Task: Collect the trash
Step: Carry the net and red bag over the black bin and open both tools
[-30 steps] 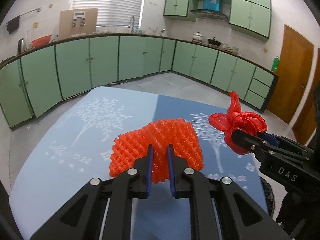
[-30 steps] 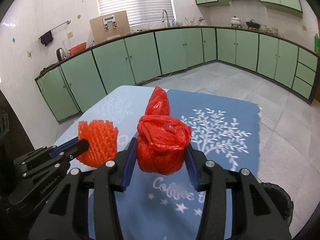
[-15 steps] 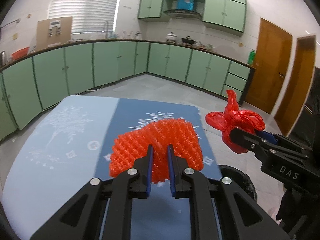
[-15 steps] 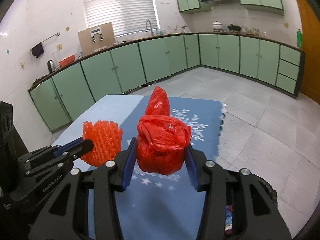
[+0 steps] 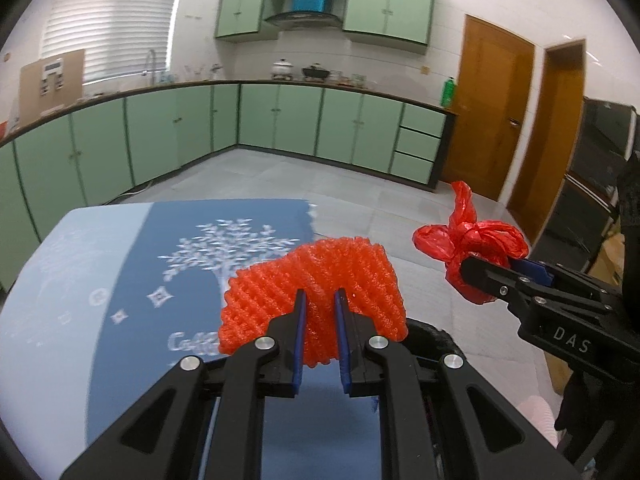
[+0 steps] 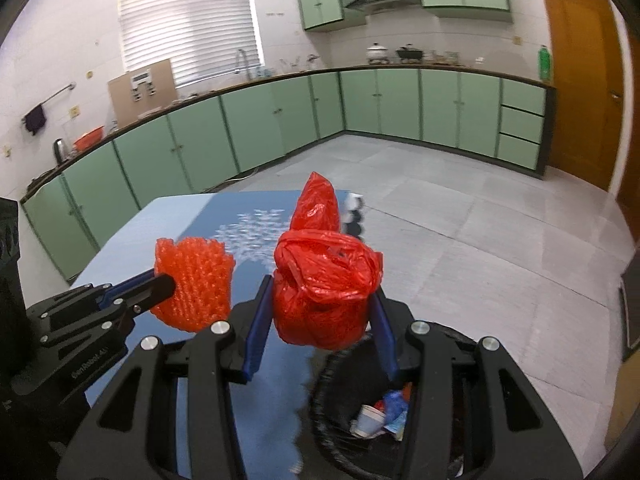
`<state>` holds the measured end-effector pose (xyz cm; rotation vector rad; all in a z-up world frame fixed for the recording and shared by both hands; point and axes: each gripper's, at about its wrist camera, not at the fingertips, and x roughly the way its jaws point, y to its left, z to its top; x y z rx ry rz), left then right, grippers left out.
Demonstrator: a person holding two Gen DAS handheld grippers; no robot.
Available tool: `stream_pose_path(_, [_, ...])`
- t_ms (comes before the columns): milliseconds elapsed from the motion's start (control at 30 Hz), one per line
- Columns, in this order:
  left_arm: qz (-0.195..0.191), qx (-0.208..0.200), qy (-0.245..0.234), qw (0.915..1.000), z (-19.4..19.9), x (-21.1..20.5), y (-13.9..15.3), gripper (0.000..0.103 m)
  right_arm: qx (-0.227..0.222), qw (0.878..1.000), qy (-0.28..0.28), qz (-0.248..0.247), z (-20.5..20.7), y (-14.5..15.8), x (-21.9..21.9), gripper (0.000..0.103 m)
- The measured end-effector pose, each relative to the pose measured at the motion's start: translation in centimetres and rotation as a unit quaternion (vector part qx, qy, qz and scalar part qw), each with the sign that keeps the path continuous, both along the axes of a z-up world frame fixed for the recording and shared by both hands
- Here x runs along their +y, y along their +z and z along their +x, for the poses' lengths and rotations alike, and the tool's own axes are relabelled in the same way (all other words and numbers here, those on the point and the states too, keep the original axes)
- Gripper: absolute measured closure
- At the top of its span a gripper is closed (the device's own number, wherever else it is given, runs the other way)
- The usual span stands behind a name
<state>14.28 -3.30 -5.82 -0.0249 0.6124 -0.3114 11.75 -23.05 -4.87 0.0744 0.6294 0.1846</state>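
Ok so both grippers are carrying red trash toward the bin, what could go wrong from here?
1. The left gripper pinches only a narrow strip of the foam net; most of it bulges free, so it could slip out before the bin.
2. The bin sits below the table edge, under the right gripper. The left may release over the table and miss.
3. The bag has a loose tail that could snag a finger on release.
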Motion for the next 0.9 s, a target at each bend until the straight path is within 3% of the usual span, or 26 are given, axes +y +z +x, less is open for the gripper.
stream_pose_path(400, [0.007,0.02,-0.069,0.9974,0.8,-7.0,-2.8,0.089,0.024,0.998,-0.06,-0.01,-1.0,-3.1,-6.3,0.059])
stream_pose_path(900, [0.028,0.051,-0.104,0.9929,2.8,-12.6,-7.2,0.088,0.065,0.993,-0.096,-0.002,-0.5,-7.8,-10.7,0.059])
